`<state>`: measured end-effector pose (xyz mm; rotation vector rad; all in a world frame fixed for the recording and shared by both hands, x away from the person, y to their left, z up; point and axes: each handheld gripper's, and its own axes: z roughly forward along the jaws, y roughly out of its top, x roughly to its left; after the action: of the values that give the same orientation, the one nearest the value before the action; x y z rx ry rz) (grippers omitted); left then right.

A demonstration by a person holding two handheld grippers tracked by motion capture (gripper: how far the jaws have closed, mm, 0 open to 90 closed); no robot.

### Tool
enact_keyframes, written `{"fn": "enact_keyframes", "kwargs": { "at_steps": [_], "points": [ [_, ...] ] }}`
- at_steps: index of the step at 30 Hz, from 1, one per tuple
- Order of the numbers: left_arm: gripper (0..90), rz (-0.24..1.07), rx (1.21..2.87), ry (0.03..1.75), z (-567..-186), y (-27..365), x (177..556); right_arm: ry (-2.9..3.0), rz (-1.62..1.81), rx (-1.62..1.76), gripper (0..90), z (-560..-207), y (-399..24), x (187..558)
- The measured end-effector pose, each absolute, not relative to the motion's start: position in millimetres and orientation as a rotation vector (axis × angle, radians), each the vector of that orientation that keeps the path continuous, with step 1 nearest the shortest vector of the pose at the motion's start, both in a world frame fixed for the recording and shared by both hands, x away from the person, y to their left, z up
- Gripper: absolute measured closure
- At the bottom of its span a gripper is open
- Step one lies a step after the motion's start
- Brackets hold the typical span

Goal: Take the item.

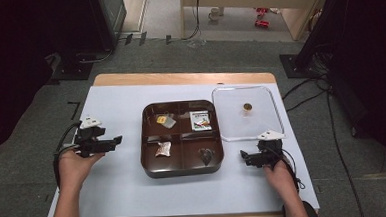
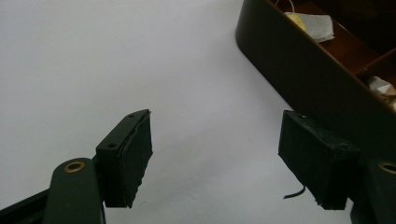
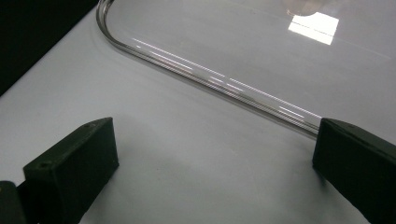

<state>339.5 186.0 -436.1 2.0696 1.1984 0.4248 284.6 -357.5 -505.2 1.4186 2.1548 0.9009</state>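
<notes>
The left hand-held gripper (image 1: 113,141), jaws apart and empty in the high view, has the brown tray (image 1: 149,163) at its 3 o'clock, the right hand-held gripper (image 1: 244,157) nearer the clear lid (image 1: 276,111) — at 2 o'clock in the left gripper view lies that tray's wall (image 2: 299,77), while the right gripper view has released jaws and the lid's rim (image 3: 205,79) at 12 o'clock.

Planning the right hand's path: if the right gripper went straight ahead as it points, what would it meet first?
Most likely the near rim of the clear lid; the right gripper is open, with bare table before it.
</notes>
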Motion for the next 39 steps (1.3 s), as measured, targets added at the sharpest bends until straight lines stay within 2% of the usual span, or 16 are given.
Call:
{"fn": "enact_keyframes", "kwargs": {
  "at_steps": [11,15,28,34,39],
  "points": [
    [26.6,0.408,2.086,1.137,-427.7,170.3,336.0,2.154,0.901,1.419,0.0,-505.2,-357.5,284.6],
    [29.4,0.408,2.09,1.104,-425.0,163.6,334.1,2.155,0.901,1.418,0.0,-505.2,-357.5,284.6],
    [28.7,0.348,2.127,1.023,-417.5,138.6,329.2,2.155,0.901,1.418,0.0,-505.2,-357.6,284.6],
    [25.6,0.311,2.115,0.96,-411.2,126.6,326.8,2.154,0.902,1.418,0.0,-505.3,-357.5,284.6],
    [27.3,0.33,2.109,0.936,-408.0,120.0,324.5,2.154,0.902,1.418,0.0,-505.3,-357.5,284.6]
  ]
}}
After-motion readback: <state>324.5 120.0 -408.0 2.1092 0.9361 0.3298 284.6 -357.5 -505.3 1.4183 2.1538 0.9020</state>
